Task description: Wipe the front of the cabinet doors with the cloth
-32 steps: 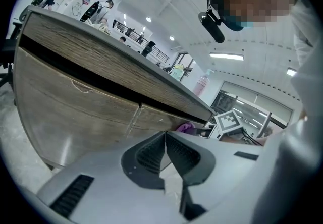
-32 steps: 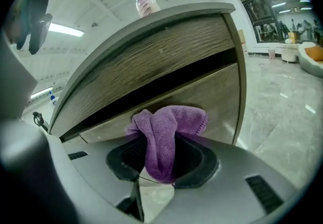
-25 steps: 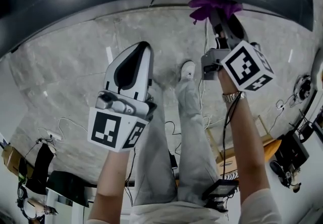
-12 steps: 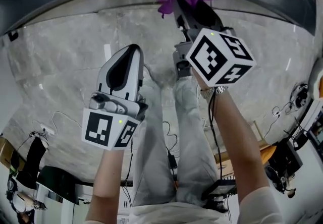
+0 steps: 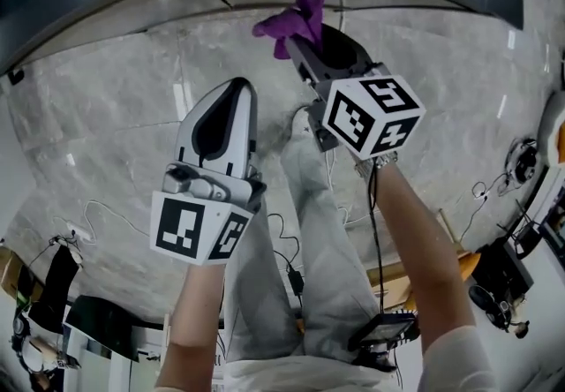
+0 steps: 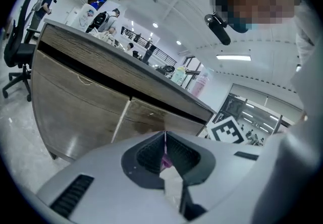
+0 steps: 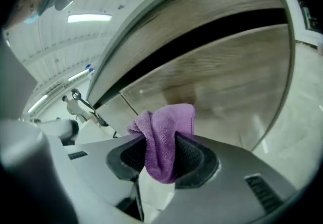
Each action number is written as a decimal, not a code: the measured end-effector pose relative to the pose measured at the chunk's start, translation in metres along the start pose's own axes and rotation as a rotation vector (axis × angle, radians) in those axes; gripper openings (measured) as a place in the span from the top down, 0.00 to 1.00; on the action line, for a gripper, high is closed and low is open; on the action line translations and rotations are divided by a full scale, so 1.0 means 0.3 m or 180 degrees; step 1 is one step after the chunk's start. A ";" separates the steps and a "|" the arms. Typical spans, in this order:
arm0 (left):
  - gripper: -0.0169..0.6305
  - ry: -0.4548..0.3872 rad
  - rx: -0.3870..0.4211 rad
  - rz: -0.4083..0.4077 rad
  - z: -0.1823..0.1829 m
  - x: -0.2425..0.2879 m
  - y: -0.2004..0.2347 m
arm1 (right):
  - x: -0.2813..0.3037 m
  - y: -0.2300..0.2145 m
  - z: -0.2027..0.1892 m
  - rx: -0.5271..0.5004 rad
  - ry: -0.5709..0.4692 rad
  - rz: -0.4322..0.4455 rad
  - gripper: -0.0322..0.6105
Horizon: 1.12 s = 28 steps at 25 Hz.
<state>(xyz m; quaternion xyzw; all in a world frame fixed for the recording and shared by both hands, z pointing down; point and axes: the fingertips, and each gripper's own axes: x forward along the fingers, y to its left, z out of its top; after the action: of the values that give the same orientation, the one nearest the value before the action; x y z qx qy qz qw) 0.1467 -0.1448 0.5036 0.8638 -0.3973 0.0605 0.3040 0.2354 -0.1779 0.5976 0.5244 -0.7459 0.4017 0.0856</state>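
Observation:
My right gripper is shut on a purple cloth, which it holds up against the grey wood-grain cabinet doors under a dark countertop. In the right gripper view the cloth bulges out between the jaws, close to a door front. My left gripper hangs lower left, apart from the cabinet, its jaws pressed together with nothing between them. In the left gripper view its jaws point at two doors split by a vertical seam.
The person's legs and a white shoe stand on the marble floor. Cables trail at lower left, and gear sits at the right edge. A black office chair stands left of the cabinet.
My right gripper has carried the purple cloth leftward along the cabinet front. The left gripper has stayed almost in place.

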 end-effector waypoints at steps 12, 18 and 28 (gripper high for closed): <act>0.95 0.0211 0.0111 -0.0296 -0.111 0.131 -0.237 | -0.211 -0.634 -0.077 0.0537 -0.0099 -0.1093 0.74; 0.95 0.0254 0.0159 -0.0401 -0.115 0.141 -0.231 | -0.090 -0.655 -0.043 0.0401 -0.0017 -0.1101 0.74; 0.95 0.0218 0.0224 -0.0277 -0.046 0.109 -0.139 | -0.059 -0.586 0.015 0.0033 0.0057 -0.1105 0.74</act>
<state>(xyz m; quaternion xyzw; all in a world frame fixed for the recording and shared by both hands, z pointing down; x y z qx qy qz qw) 0.2010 -0.1373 0.5061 0.8878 -0.3464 0.0907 0.2891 0.3940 -0.1907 0.6745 0.6421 -0.6412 0.3894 0.1576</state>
